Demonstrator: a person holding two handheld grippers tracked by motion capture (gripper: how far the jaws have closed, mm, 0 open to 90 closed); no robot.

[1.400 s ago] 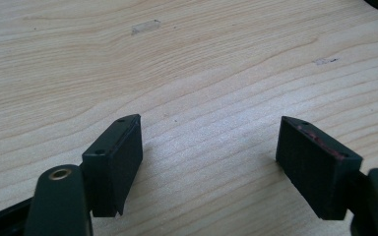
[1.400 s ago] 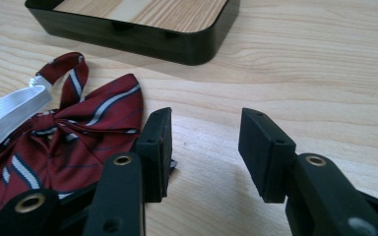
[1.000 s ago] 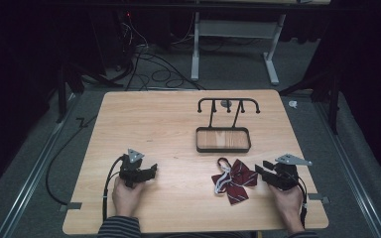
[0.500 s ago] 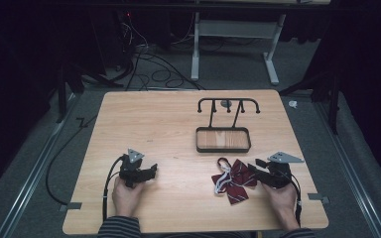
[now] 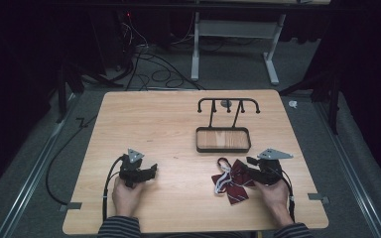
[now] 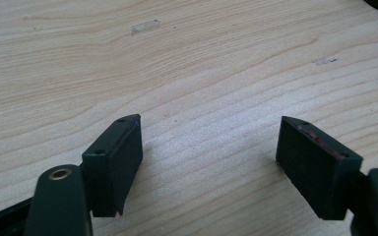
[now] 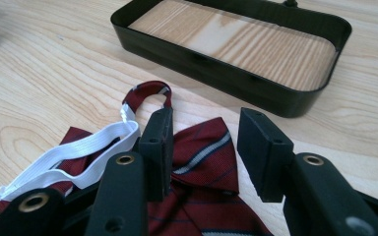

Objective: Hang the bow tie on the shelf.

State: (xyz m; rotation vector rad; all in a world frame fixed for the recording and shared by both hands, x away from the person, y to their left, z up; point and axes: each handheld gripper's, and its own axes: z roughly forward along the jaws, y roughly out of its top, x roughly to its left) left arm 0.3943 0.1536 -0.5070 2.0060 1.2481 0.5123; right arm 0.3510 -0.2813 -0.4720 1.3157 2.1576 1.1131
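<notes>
A dark red striped bow tie [image 5: 233,179] with a white elastic strap [image 7: 78,147] lies on the wooden table near the front right. My right gripper [image 5: 250,166] is low over the tie's right part, and it is open. In the right gripper view the jaws straddle a wing of the bow tie [image 7: 202,147] without closing on it, with the right gripper [image 7: 204,130] pointing toward the tray. My left gripper [image 5: 151,171] rests at the front left, open, and the left gripper [image 6: 209,142] has bare wood between its jaws.
A black stand with a shallow tray base [image 5: 223,148] and a hooked top bar [image 5: 228,101] stands just behind the tie; its rim [image 7: 216,66] is close ahead of the right jaws. Cables run off the table's left side.
My right gripper has slid left, and its jaws now reach over the bow tie. The left gripper has stayed in place.
</notes>
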